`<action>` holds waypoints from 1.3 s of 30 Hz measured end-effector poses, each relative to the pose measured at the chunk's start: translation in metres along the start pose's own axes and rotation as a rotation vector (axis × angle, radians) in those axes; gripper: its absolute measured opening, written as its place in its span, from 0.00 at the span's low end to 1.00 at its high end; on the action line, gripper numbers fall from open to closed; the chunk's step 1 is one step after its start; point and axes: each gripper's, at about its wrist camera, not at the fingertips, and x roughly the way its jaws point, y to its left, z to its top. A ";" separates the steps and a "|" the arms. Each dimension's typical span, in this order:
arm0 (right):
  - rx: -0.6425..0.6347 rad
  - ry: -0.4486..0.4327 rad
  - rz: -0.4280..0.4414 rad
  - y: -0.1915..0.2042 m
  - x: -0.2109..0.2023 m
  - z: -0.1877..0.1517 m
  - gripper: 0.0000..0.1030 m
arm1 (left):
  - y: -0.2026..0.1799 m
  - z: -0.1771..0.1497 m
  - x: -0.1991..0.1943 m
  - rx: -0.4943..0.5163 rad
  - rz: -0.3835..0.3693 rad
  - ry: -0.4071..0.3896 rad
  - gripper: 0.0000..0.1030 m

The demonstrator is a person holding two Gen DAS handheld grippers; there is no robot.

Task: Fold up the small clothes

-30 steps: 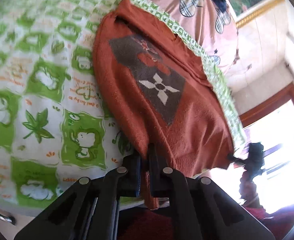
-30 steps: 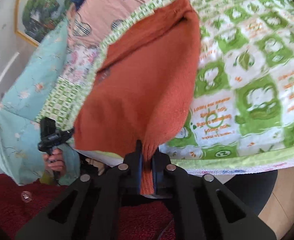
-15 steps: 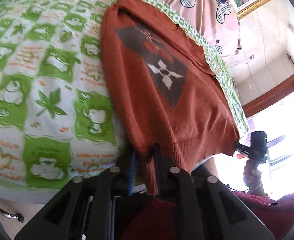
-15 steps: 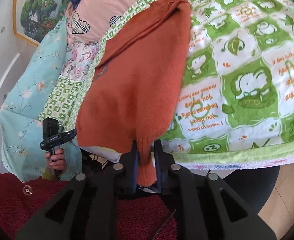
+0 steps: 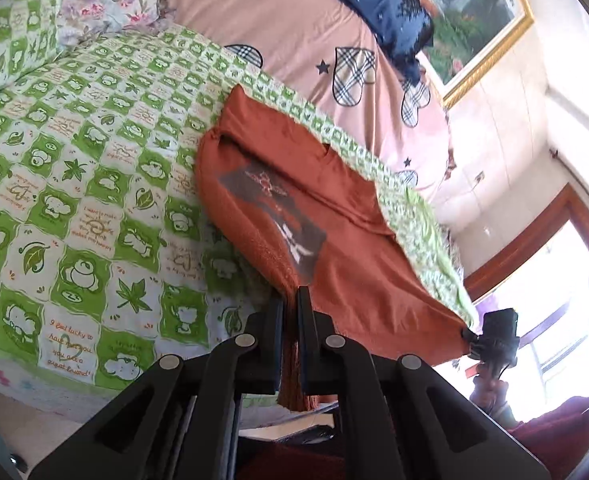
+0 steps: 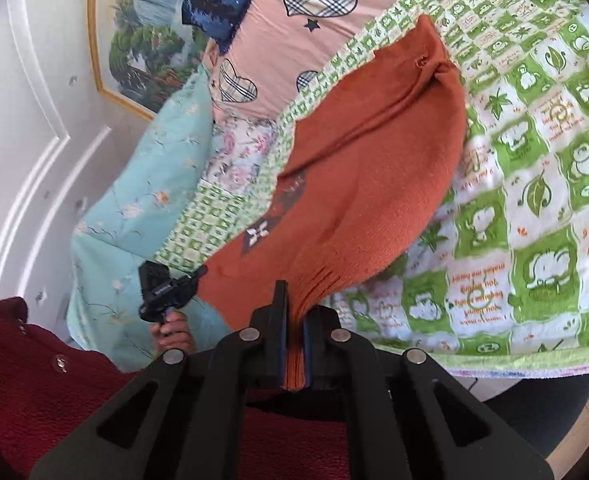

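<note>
A small rust-orange knit sweater [image 5: 334, 232] with a grey patch on its front lies across the green-and-white patterned blanket [image 5: 74, 184]. My left gripper [image 5: 290, 304] is shut on one corner of its ribbed hem, lifted off the blanket. My right gripper [image 6: 294, 312] is shut on the other hem corner; the sweater [image 6: 374, 168] stretches away from it toward its far end. The right gripper also shows in the left wrist view [image 5: 490, 336] at the sweater's other corner, and the left gripper shows in the right wrist view [image 6: 166, 292].
A pink quilt with plaid hearts [image 5: 314, 28] and a dark blue cloth [image 5: 386, 12] lie behind the blanket. A light blue floral quilt [image 6: 142, 200] lies at the left in the right wrist view. The blanket's front edge [image 6: 514, 364] hangs over the floor.
Both grippers have lifted and pulled back with the hem, so the sweater is drawn toward the near edge and its lower half is raised off the blanket.
</note>
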 end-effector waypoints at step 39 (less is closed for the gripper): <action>0.050 -0.170 -0.535 -0.116 0.119 0.309 0.14 | 0.059 0.268 0.299 -0.053 0.172 0.099 0.06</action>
